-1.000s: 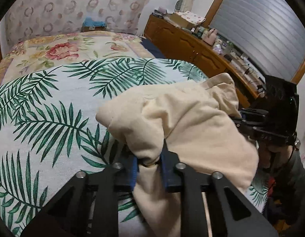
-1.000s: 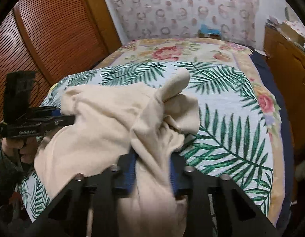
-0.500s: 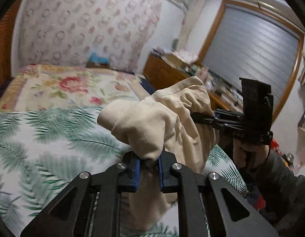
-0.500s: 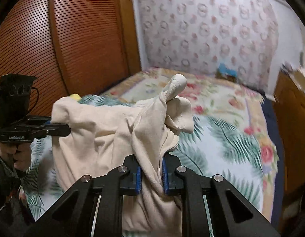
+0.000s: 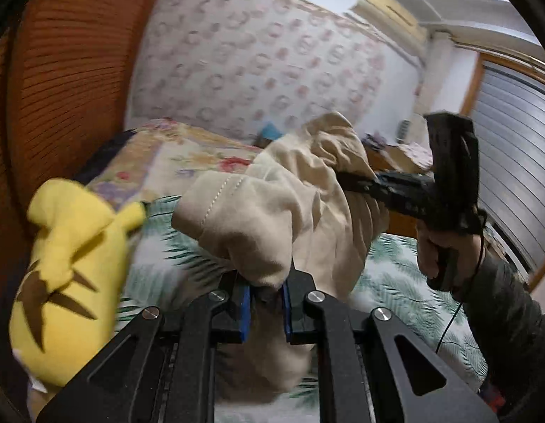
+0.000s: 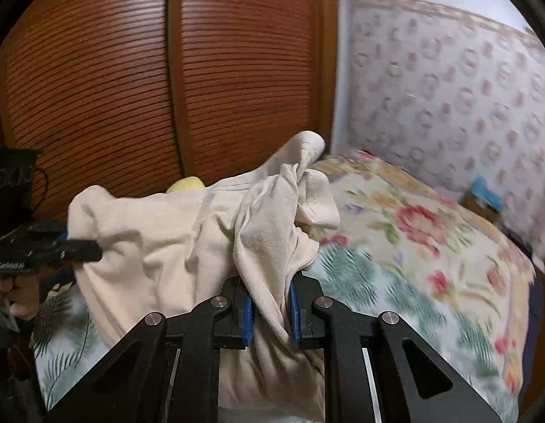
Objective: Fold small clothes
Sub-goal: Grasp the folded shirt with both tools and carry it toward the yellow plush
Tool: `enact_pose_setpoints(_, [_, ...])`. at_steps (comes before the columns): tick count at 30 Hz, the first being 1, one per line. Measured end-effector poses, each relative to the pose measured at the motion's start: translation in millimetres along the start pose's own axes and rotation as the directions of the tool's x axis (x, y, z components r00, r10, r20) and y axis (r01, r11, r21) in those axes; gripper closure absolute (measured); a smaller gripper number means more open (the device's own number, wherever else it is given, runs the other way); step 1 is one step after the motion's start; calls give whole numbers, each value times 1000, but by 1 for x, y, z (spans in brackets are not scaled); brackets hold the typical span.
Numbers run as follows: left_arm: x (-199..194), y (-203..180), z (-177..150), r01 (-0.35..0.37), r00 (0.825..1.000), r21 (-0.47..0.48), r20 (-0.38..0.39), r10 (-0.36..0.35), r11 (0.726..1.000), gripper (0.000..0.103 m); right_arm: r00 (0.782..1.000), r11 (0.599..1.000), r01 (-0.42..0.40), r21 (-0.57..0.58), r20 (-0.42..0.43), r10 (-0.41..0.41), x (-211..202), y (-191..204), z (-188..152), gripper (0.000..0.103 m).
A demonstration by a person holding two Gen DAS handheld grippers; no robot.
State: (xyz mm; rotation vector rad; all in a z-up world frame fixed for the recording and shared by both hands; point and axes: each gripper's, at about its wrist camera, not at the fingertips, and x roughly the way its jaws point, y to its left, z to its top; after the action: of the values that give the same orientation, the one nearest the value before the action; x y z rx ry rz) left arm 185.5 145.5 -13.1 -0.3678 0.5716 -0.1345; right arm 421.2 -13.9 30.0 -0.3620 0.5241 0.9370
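Bed [image 6: 431, 282], palm-print and floral covers; cream garment [image 5: 272, 218] raised above it, bunched, between left hand-held gripper [image 5: 267, 303] and right hand-held gripper [image 6: 270, 312], both clamped on it. Yellow plush toy [image 5: 68, 268] at left.

Cream garment [image 5: 269, 218] pinched between left hand-held gripper [image 5: 267, 299] and right hand-held gripper [image 5: 346, 179]

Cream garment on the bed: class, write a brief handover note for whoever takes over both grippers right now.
Left gripper: shut on one bunched end of the cream garment.
Right gripper: shut on the other end.
Garment: crumpled, hanging between both grippers above the palm-print bedspread; a yellow plush toy sits to the left.
Done: garment picked up.
Left: spread it flat on the bed, then fold; no fold is made yet.
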Motion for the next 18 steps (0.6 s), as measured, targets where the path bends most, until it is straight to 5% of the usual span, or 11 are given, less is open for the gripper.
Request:
enact_pose_setpoints(6, [13, 43, -16, -65, 998, -71, -25, 63, 995, 89, 996, 995, -46, -91, -77, 39, 96, 6, 34, 87])
enact_pose_setpoints(15, [16, 70, -28, -142, 989, -112, -47, 137, 983, 89, 988, 989, -110, -98, -117, 98, 166, 5, 71, 86])
enact_pose_setpoints(18, [17, 73, -33, -161, 986, -102, -55, 156, 982, 89, 989, 995, -77, -58, -133, 69, 175, 5, 71, 71])
